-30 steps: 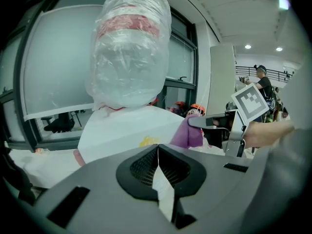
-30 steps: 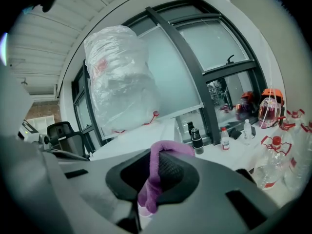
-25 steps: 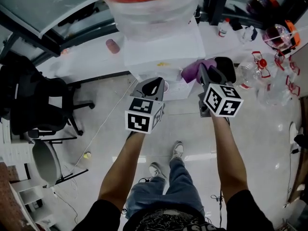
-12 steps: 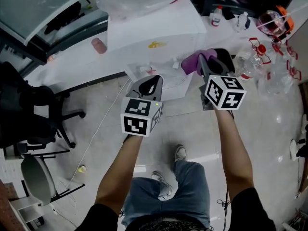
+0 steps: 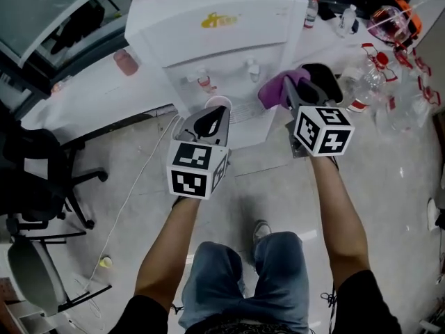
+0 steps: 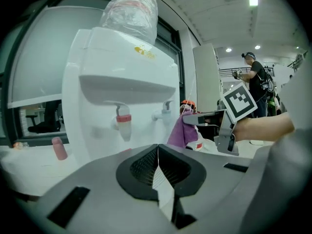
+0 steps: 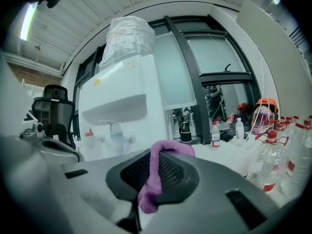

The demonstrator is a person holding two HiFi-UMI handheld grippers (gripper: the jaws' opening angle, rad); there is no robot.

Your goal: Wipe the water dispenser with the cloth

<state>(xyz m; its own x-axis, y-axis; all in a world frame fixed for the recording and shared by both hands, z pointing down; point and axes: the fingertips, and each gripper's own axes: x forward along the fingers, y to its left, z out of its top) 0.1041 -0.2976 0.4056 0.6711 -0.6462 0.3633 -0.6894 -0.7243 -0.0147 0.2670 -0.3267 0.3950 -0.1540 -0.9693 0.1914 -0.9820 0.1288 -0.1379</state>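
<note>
**Two hand-held grippers raised before a white water dispenser, with a cloth in the right one**

At far left, a white table (image 5: 83, 99) carries a small pink cup (image 5: 126, 61). Moving right, the left gripper (image 5: 210, 122) is held low in front of the water dispenser (image 5: 222, 33). Its jaws are pressed together with nothing between them, and it seems to be kept idle, clear of the working side. Above it sit the dispenser's red tap (image 5: 204, 82) and a paler tap (image 5: 253, 68).

Further right, the right gripper (image 5: 297, 94) is clamped on a purple cloth (image 5: 277, 89). The cloth bunches over the jaw tips so that soft fabric, not hard plastic, faces the machine. It hangs just beside the dispenser's right front corner and does not appear to touch it, so wiping looks about to begin.

At far right stand clear plastic bottles (image 5: 361, 92) with red caps.
</note>
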